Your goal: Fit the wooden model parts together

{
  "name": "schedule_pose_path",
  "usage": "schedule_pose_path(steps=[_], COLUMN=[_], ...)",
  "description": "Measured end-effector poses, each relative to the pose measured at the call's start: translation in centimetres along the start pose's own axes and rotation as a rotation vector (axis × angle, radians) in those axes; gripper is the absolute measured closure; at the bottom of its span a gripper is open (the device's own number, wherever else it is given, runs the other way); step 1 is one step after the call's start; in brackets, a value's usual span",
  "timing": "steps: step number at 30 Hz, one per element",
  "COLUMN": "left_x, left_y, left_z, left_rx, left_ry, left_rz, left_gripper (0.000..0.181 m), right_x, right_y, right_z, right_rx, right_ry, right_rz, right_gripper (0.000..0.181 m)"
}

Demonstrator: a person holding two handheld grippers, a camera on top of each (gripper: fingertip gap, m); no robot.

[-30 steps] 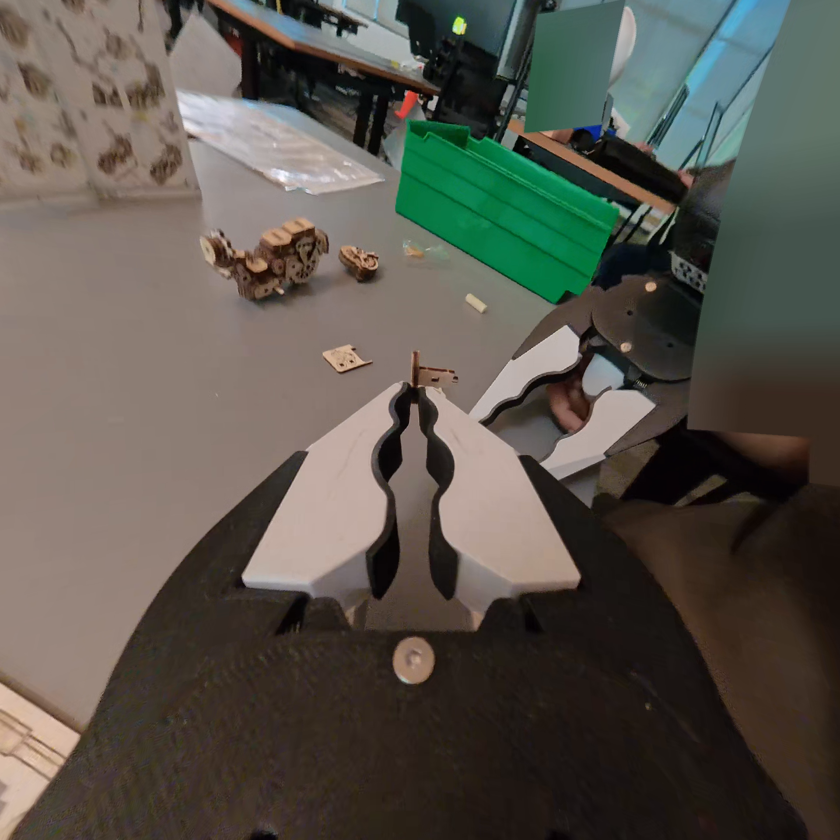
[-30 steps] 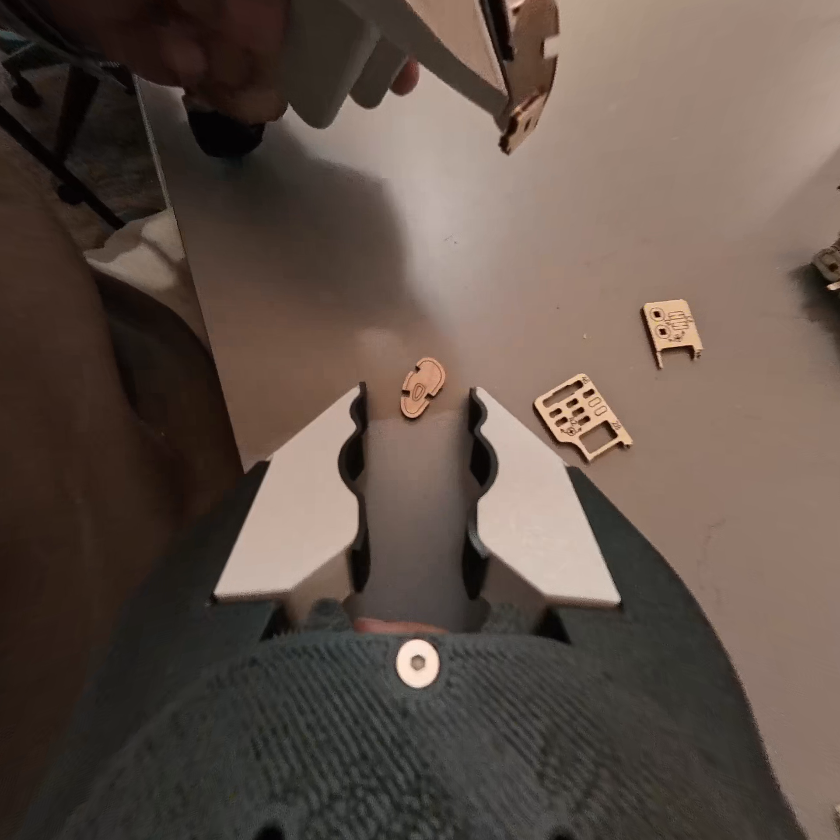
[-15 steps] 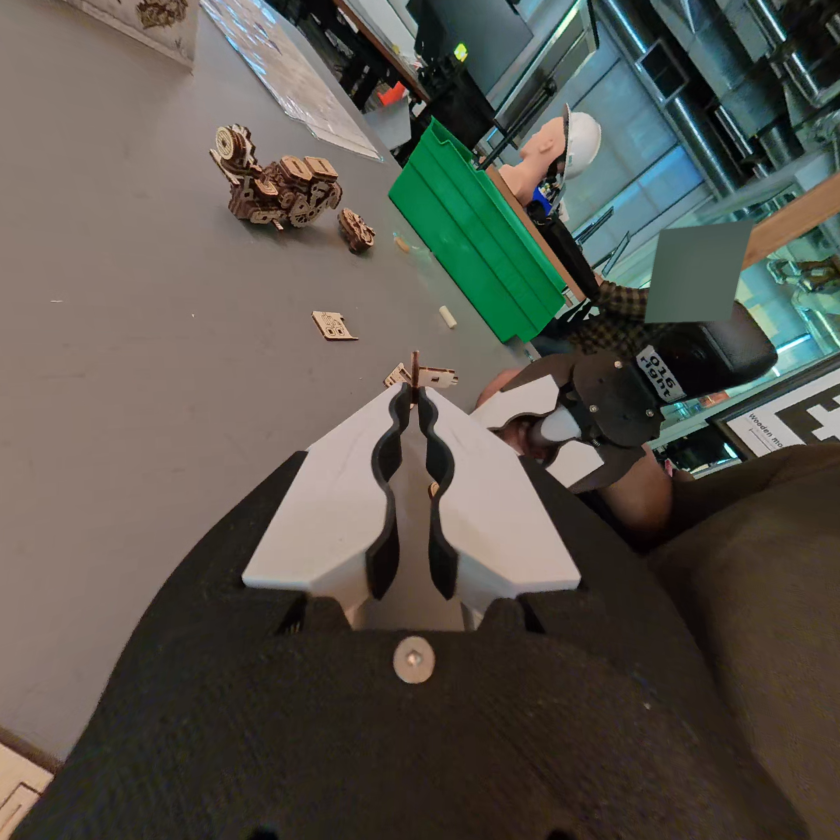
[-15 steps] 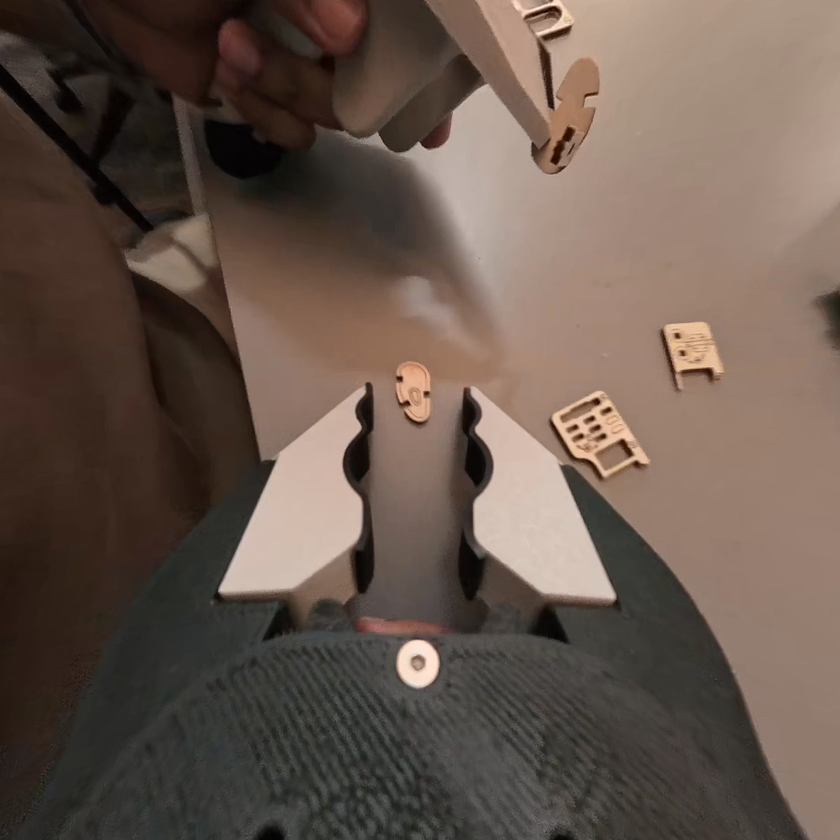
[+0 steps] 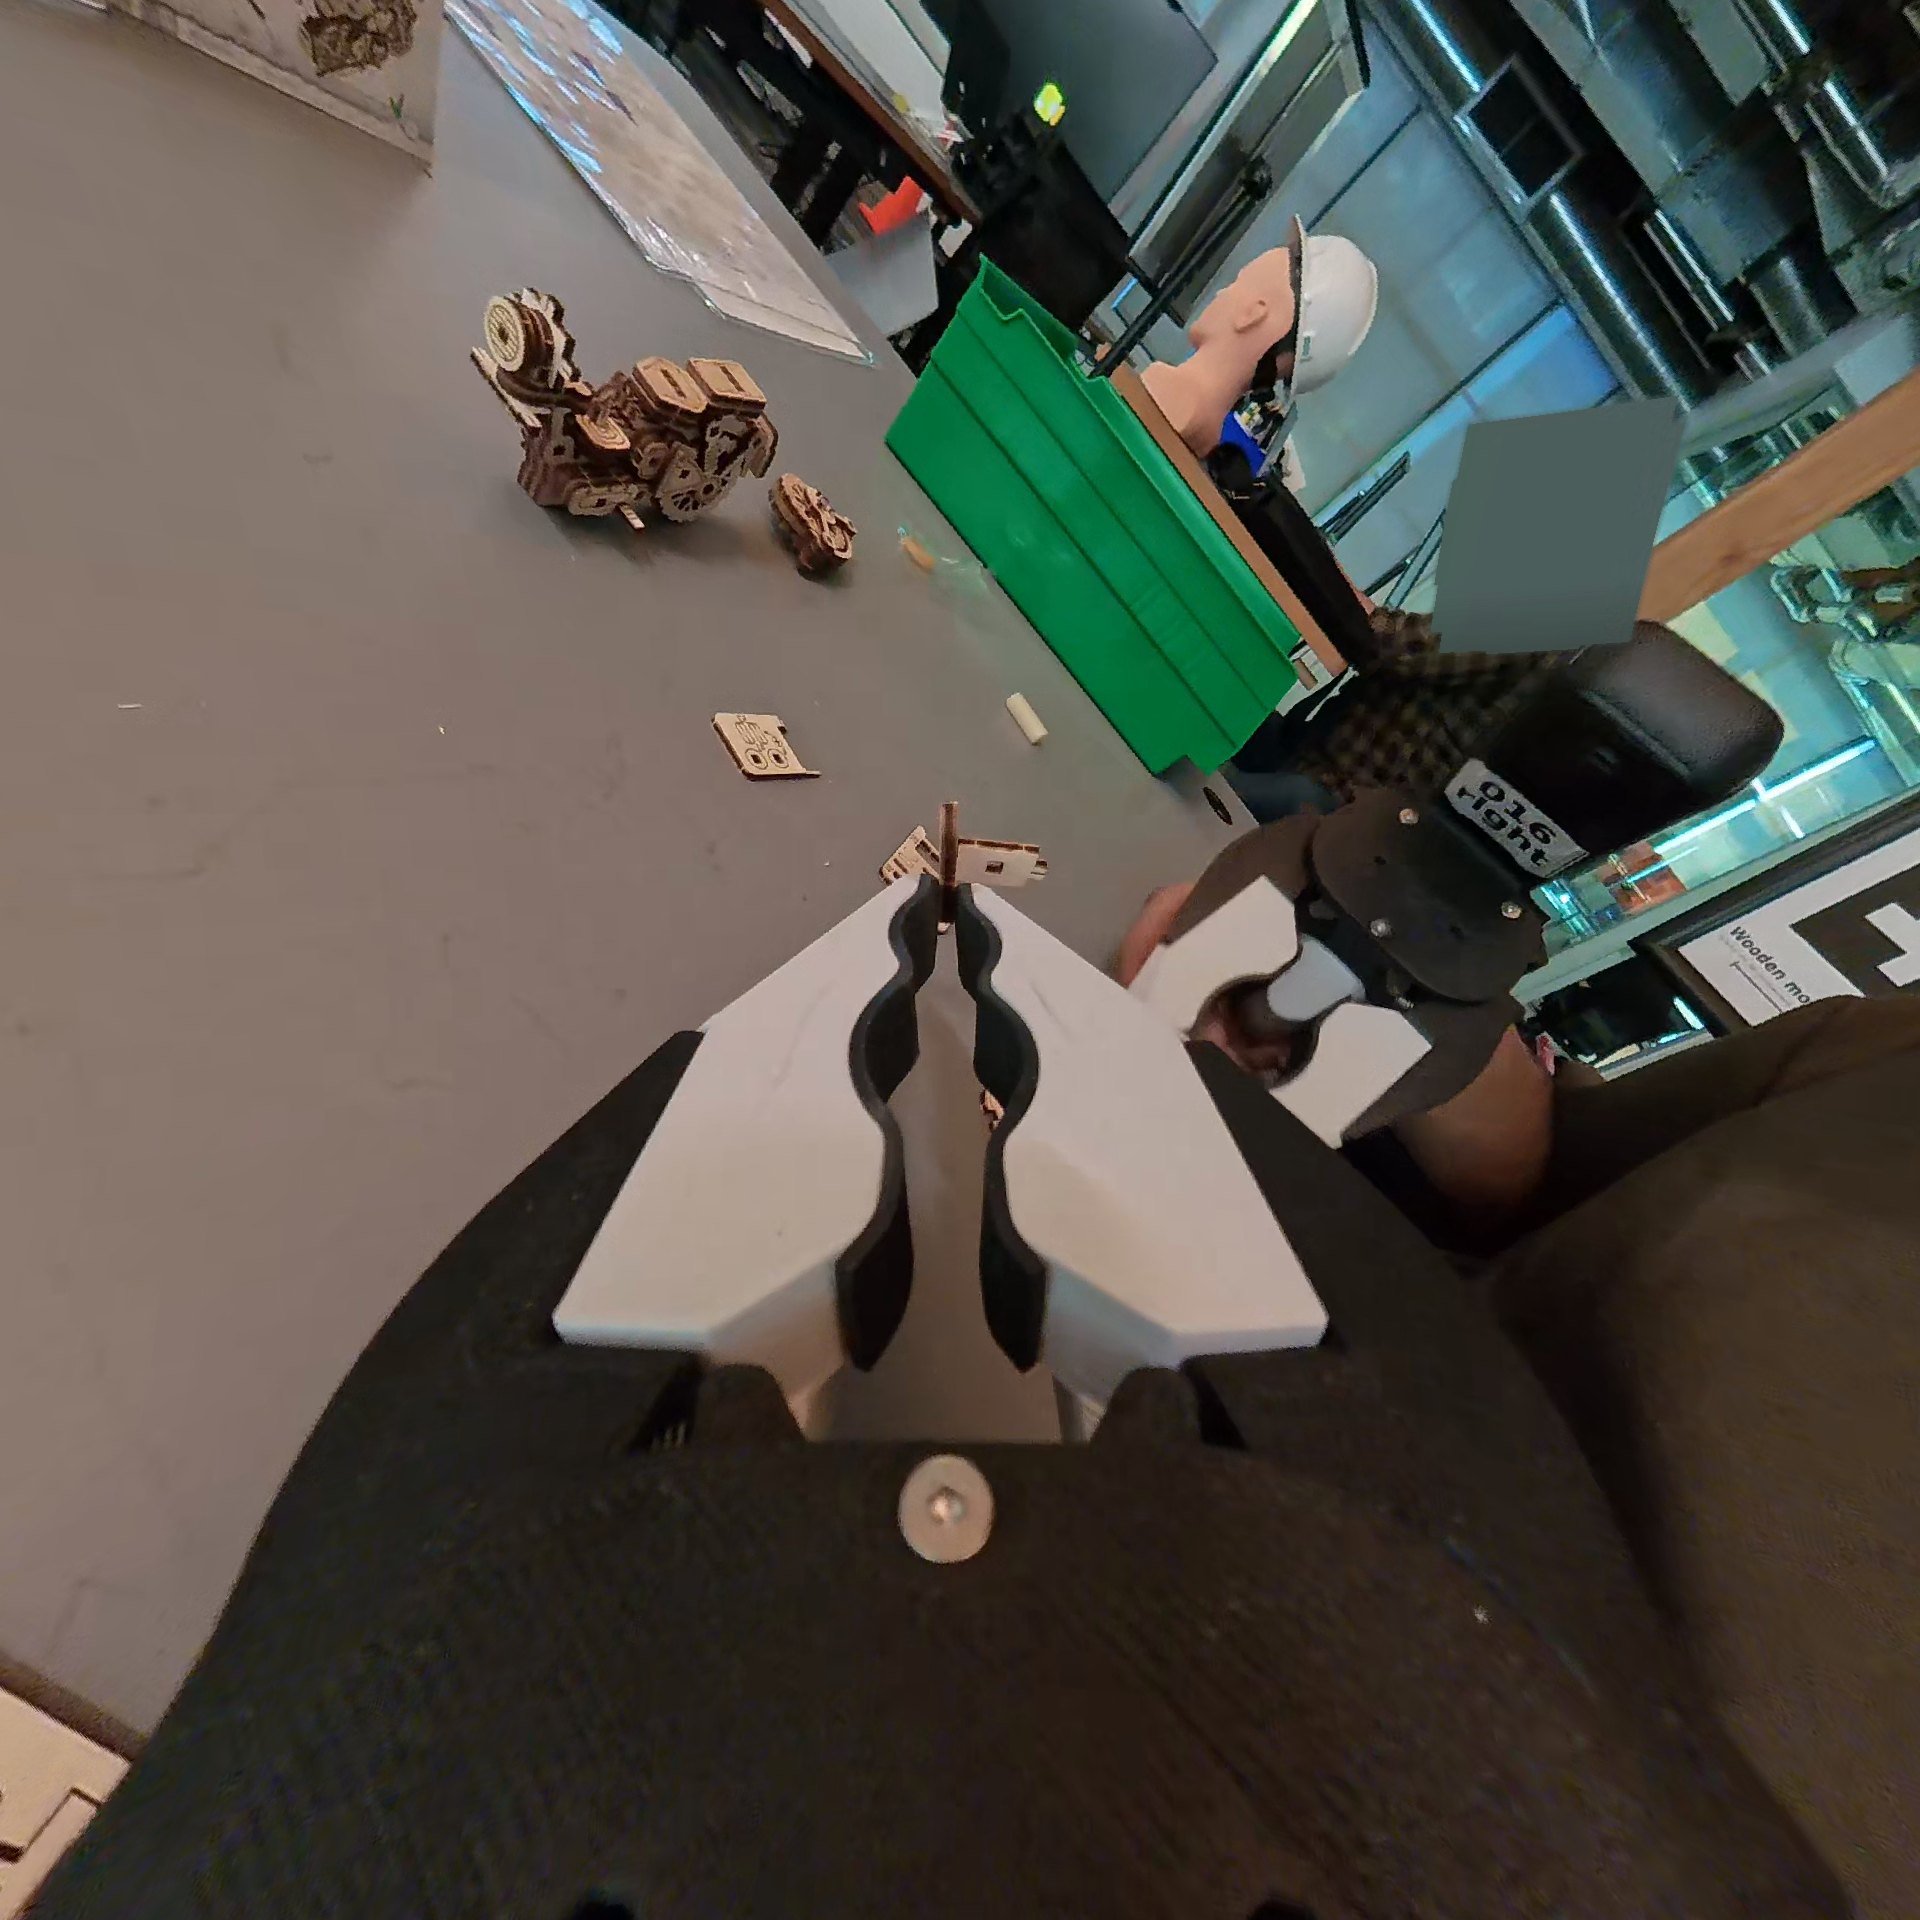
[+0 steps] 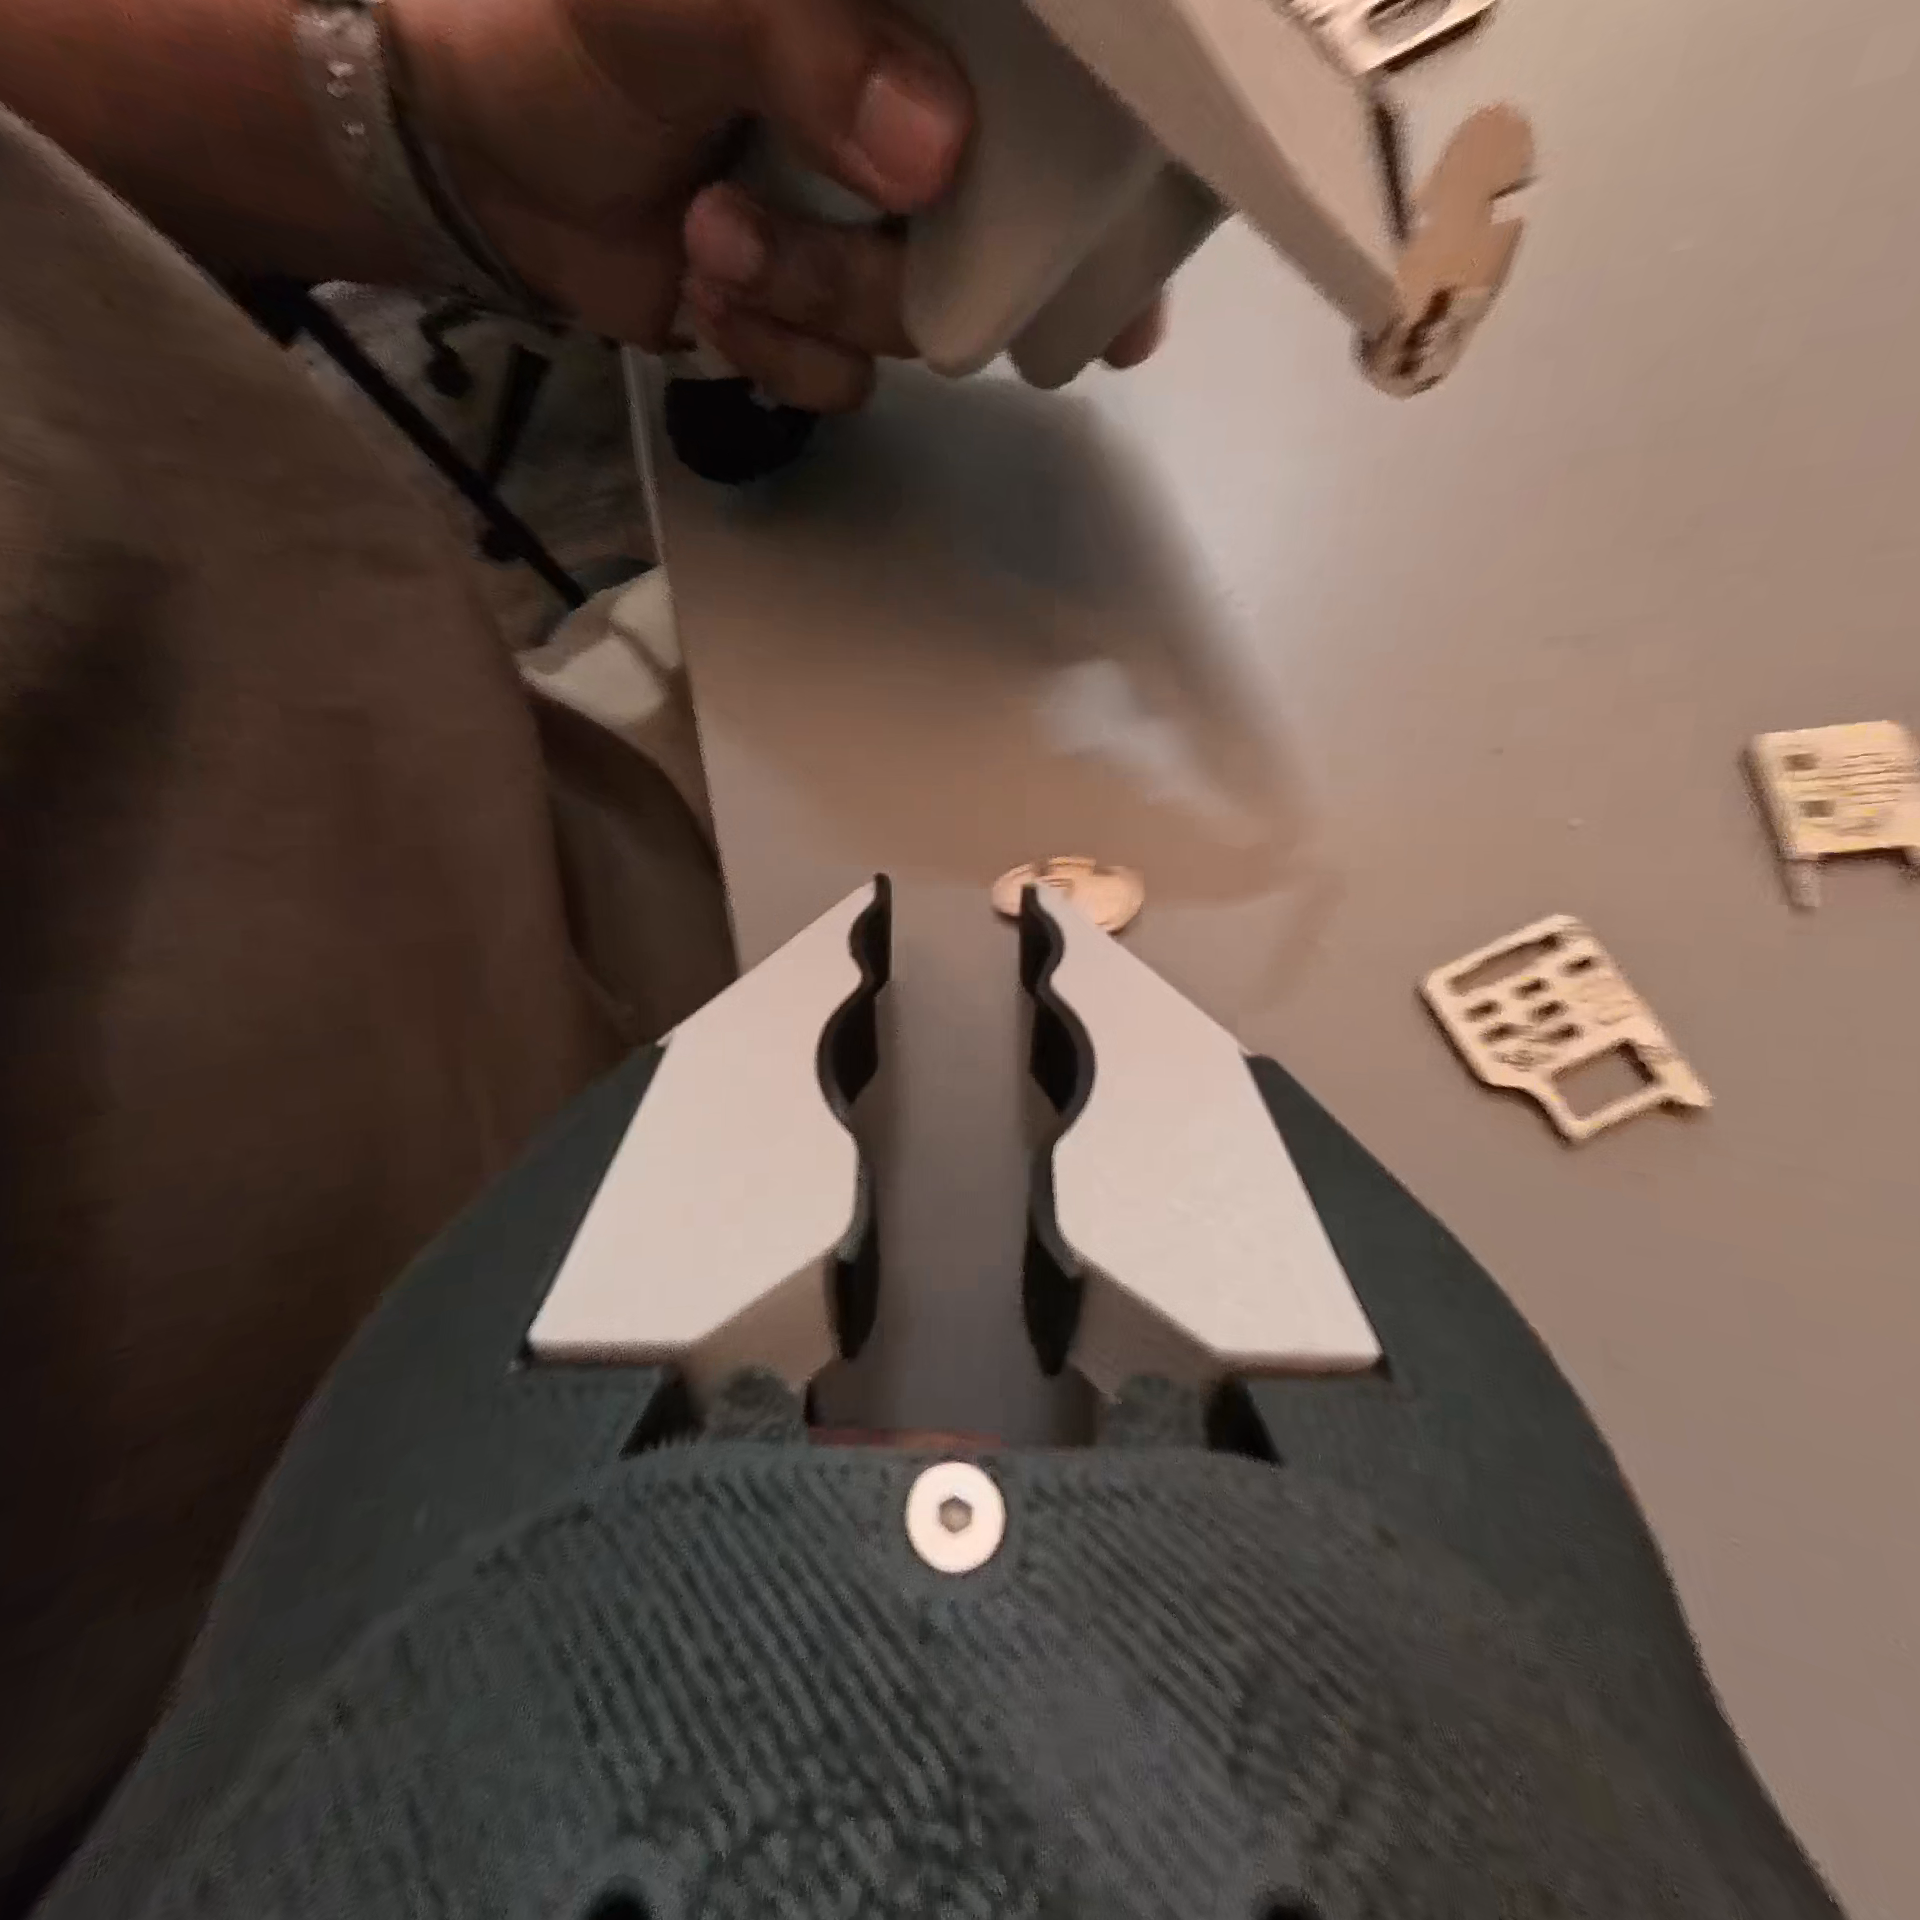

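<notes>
My left gripper point(image 5: 948, 902) is shut on a small wooden part point(image 5: 987, 860), a thin slat with a cross piece, held above the grey table point(image 5: 312, 831). It shows from the side in the right wrist view point(image 6: 1455, 229), at the top. My right gripper point(image 6: 954, 899) is open and empty, low over the table near its front edge. A small oval wooden piece point(image 6: 1070, 888) lies just past its right fingertip. The right gripper's white fingers point(image 5: 1226, 925) show to the right in the left wrist view.
Two flat cut-out pieces point(image 6: 1558, 1023) point(image 6: 1839, 800) lie right of the right gripper. A part-built wooden model point(image 5: 623, 436) and a small sub-assembly point(image 5: 814, 523) stand farther off. A green bin point(image 5: 1091, 551) sits at the table's far edge. A person's hand point(image 6: 727, 208) grips the left tool. Spacing between my two grippers at the tips: around 11 cm. It is some 15 cm from my left tips to the part-built wooden model point(image 5: 623, 436).
The left gripper has rolled and lifted with its part still held. The right gripper's fingers have narrowed and shifted left, so the oval piece now lies off its right fingertip.
</notes>
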State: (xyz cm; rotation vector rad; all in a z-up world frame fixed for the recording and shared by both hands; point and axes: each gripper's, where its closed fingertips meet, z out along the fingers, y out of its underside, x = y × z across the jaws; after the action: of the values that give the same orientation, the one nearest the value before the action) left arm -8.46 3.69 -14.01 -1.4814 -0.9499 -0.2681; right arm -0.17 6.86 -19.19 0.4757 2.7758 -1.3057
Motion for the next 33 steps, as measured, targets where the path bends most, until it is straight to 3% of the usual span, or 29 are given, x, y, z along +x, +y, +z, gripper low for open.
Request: schedule_pose_path(steps=[1, 4, 8, 15, 19, 25, 33], left_x=[0.0, 0.0, 0.0, 0.0, 0.5, 2.0, 4.0], left_y=[0.0, 0.0, -0.1, -0.1, -0.4, -1.5, -1.4], left_z=[0.0, -0.1, -0.1, -0.1, -0.2, -0.6, -0.3], left_rx=[0.001, 0.001, 0.005, 0.005, 0.029, 0.116, 0.159], left_ry=[0.0, 0.001, 0.0, -0.002, 0.013, -0.012, -0.034], left_rz=[0.001, 0.0, -0.001, 0.004, 0.019, 0.181, 0.343], left_gripper=[0.181, 0.181, 0.181, 0.181, 0.181, 0.181, 0.181], right_x=[0.9, 2.9, 1.8, 2.1, 3.1, 2.9, 2.2], right_y=[-0.2, -0.2, 0.5, 0.1, -1.9, -7.7, -8.4], right_z=[-0.2, -0.5, 0.7, 1.0, -0.1, -4.6, -4.8], right_rx=[0.008, -0.001, -0.047, -0.025, 0.11, 0.564, 0.718], right_ry=[0.055, 0.203, 0.169, 0.199, 0.246, 0.071, -0.298], right_rz=[-0.021, -0.086, -0.078, -0.048, -0.016, 0.318, 0.745], right_gripper=[0.158, 0.157, 0.145, 0.154, 0.154, 0.154, 0.156])
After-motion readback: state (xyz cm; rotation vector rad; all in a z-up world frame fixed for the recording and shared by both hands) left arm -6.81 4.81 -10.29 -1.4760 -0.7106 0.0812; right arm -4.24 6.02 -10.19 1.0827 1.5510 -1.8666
